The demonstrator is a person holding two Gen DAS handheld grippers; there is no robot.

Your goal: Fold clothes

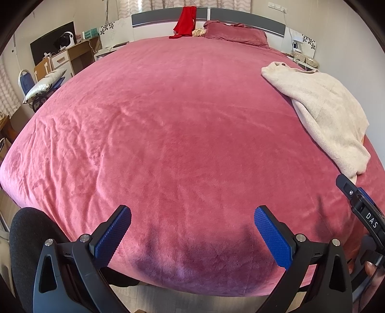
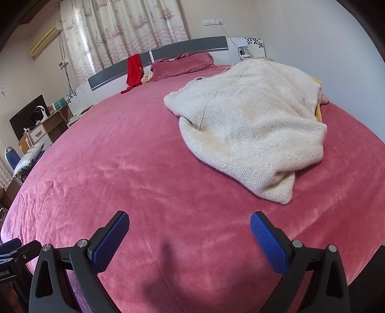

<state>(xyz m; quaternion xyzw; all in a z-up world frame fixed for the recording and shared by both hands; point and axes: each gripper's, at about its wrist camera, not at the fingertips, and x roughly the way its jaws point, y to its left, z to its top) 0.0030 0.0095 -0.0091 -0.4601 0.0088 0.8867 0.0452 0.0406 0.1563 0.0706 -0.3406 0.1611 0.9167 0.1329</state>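
Note:
A cream knitted sweater (image 2: pixel 250 127) lies crumpled on the right side of a bed with a pink plush cover (image 2: pixel 134 173); in the left wrist view the sweater (image 1: pixel 324 108) sits far right. Yellow and pink cloth (image 2: pixel 318 108) peeks out from under its far edge. My left gripper (image 1: pixel 192 216) hovers open over the bed's near edge, holding nothing. Open as well, my right gripper (image 2: pixel 190 224) hangs above the cover, well short of the sweater's near corner. The right gripper's body (image 1: pixel 361 207) shows at the right rim of the left wrist view.
A red garment (image 1: pixel 185 21) hangs over the grey headboard (image 1: pixel 247 18), beside a pink pillow (image 1: pixel 235 33). A desk with a monitor (image 1: pixel 55 45) and a chair with a silver cushion (image 1: pixel 43 84) stand left of the bed. Nightstand clutter (image 1: pixel 303 55) sits at the far right.

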